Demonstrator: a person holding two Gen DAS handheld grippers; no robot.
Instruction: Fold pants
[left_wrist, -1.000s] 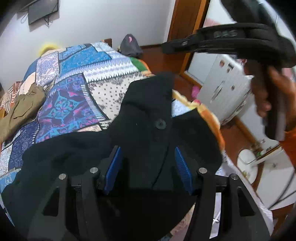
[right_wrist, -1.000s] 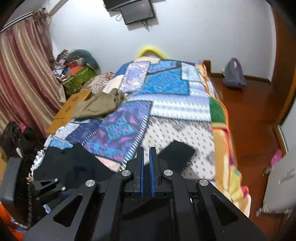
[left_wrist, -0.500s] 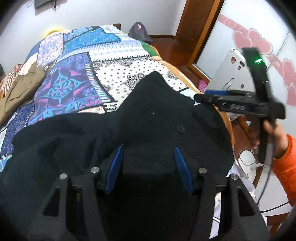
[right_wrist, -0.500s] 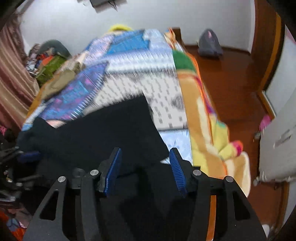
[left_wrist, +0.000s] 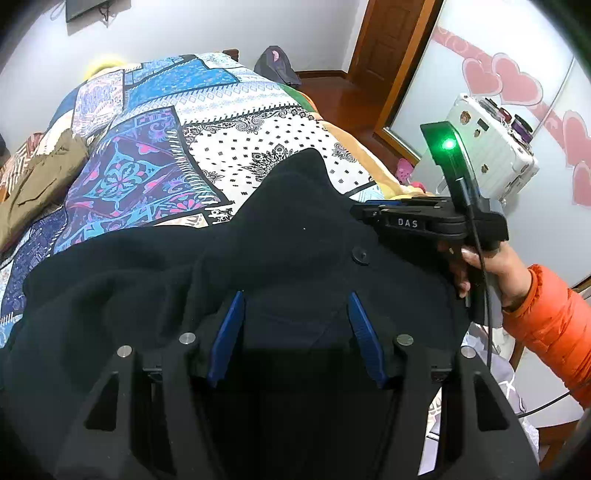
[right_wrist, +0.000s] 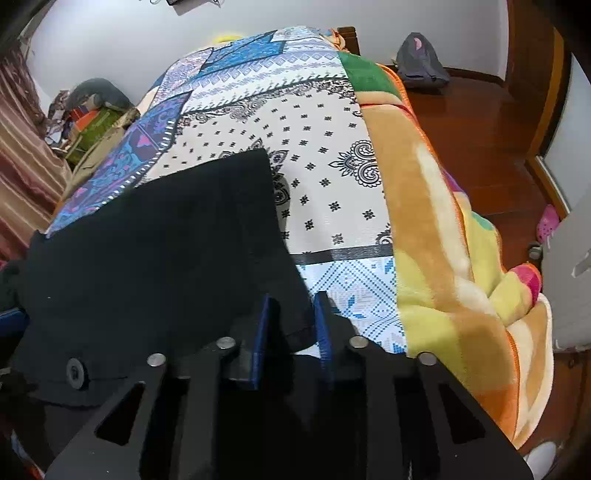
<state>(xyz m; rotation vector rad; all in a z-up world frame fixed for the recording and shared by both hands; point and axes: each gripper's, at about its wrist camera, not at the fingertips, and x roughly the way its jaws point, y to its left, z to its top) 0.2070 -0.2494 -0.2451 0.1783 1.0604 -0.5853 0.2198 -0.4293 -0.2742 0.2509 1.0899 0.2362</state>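
Lying across the near end of the bed, the black fleece-like pants (left_wrist: 177, 280) cover the lower part of the patchwork bedspread in blue, purple and white prints (left_wrist: 229, 147). Waist end toward both cameras; a round black button (left_wrist: 360, 255) sits on the waistband area. One pointed fold of the dark cloth reaches up onto the white dotted patch.

Left hand-held gripper (left_wrist: 295, 332): blue pads set wide apart, black fabric lying between and beneath them. Nothing pinched.

Right hand-held gripper (right_wrist: 291, 328): blue pads drawn fairly close, a narrow gap remaining, with the hemmed corner of the pants sitting in that gap. Whether the pads actually press the cloth, cannot tell. In the left wrist view this same tool appears side-on at the right edge of the garment, a green light glowing on its upright part, held by a hand (left_wrist: 480, 266) in an orange puffy sleeve (left_wrist: 550, 325).

Surroundings:
- Olive-brown garment (left_wrist: 37, 177) crumpled at the far left side of the bed.
- Yellow and orange plush blanket (right_wrist: 443, 258) draped over the bed's right edge.
- Grey backpack (right_wrist: 421, 70) on the red-brown wooden floor by the far wall.
- White hard-shell suitcase (left_wrist: 495, 151) standing against a panel with pink hearts.
- Striped reddish curtain (right_wrist: 22, 155) at the left.
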